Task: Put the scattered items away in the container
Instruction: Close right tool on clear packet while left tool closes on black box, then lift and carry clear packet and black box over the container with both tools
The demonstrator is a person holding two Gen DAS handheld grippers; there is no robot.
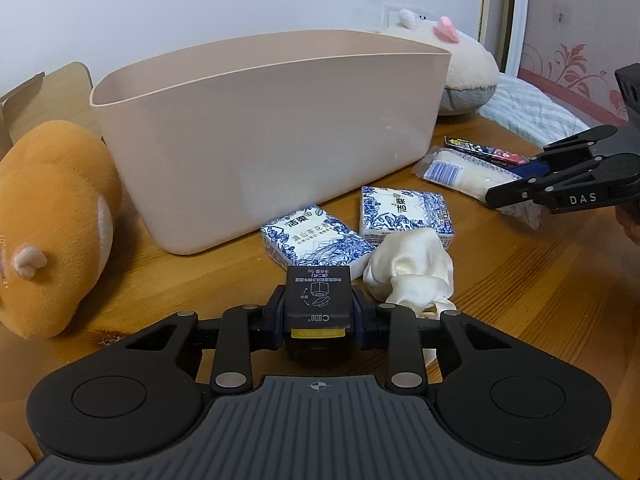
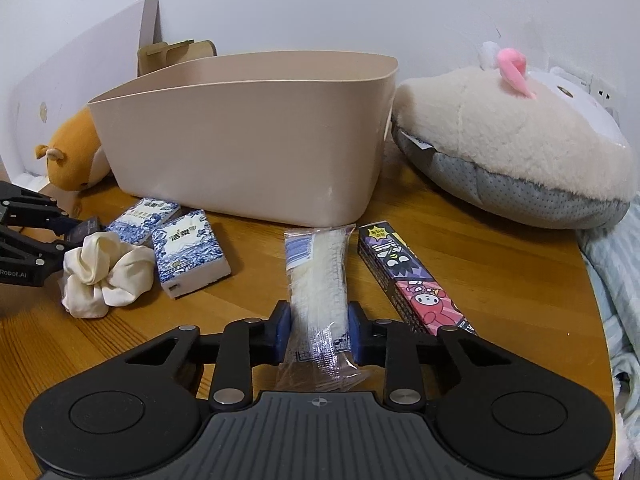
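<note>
A small black box (image 1: 319, 296) with a yellow strip sits between the blue pads of my left gripper (image 1: 319, 312), which is shut on it just above the wooden table. My right gripper (image 2: 319, 328) is shut on a clear-wrapped white packet (image 2: 316, 272) that lies lengthwise toward the beige container (image 2: 248, 140). That container (image 1: 264, 132) stands open-topped behind everything. Two blue-and-white tissue packs (image 1: 316, 240) (image 1: 406, 212) and a cream scrunched cloth (image 1: 412, 272) lie in front of it. A cartoon-printed long box (image 2: 404, 280) rests right of the packet.
An orange plush (image 1: 52, 232) lies left of the container, and a cream plush (image 2: 512, 140) with a pink ear lies to its right. Striped blue bedding (image 2: 616, 280) runs along the table's curved right edge. A white wall stands behind.
</note>
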